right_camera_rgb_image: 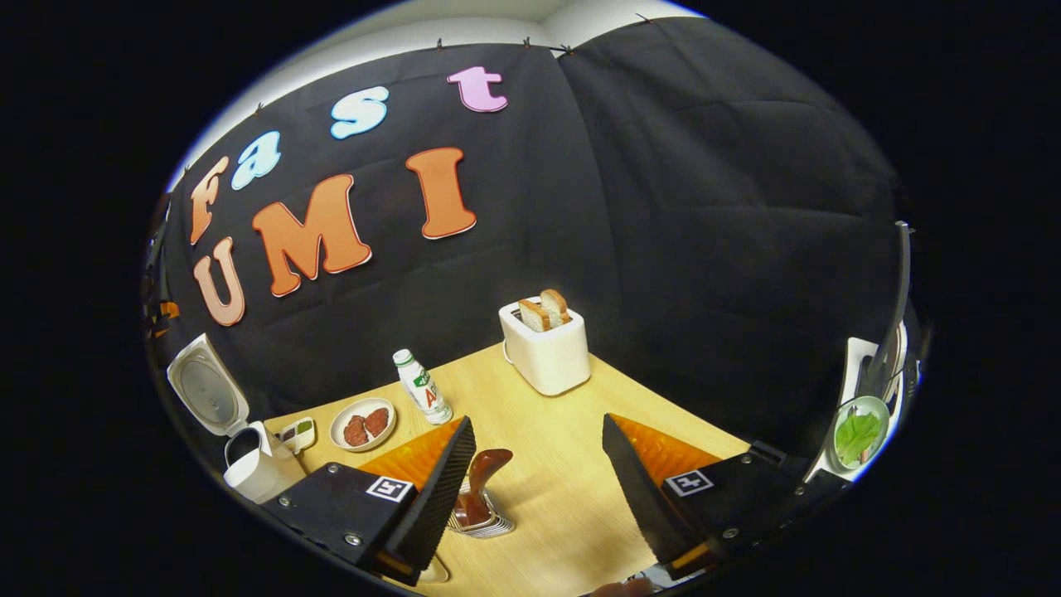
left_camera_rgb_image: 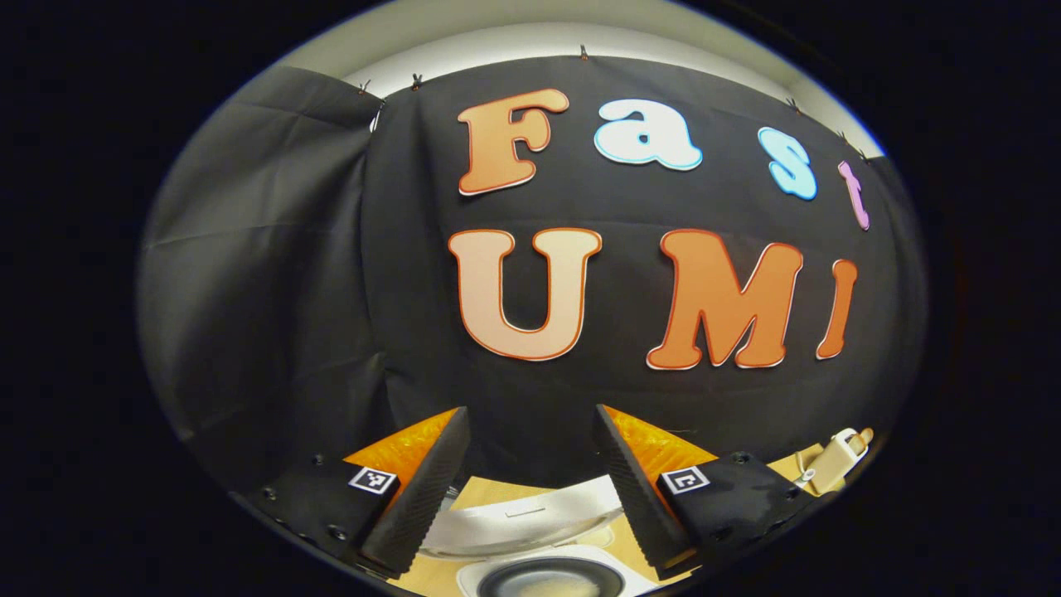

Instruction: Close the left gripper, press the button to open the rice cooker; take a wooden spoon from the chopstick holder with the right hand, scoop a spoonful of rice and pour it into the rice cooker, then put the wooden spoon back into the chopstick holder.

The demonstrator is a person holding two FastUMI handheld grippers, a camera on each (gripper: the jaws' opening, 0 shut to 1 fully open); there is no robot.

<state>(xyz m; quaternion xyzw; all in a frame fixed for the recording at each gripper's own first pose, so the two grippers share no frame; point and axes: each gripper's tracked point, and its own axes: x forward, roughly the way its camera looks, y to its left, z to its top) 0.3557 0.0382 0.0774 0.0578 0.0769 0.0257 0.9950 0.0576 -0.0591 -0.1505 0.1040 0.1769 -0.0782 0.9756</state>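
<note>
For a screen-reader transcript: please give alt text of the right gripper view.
The open right gripper hangs over a light wooden table, above a brown wooden spoon in a metal holder. Beyond stand a white toaster and an open white rice cooker.

Toaster behind bottle, on table

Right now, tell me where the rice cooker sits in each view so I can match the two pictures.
Left gripper view: the rice cooker is at the bottom centre, close up, lid raised behind its pot.
Right gripper view: the rice cooker is at the far left edge, lid raised, left of a small plate.
Shared landmark: the wooden table on which it stands.
</note>
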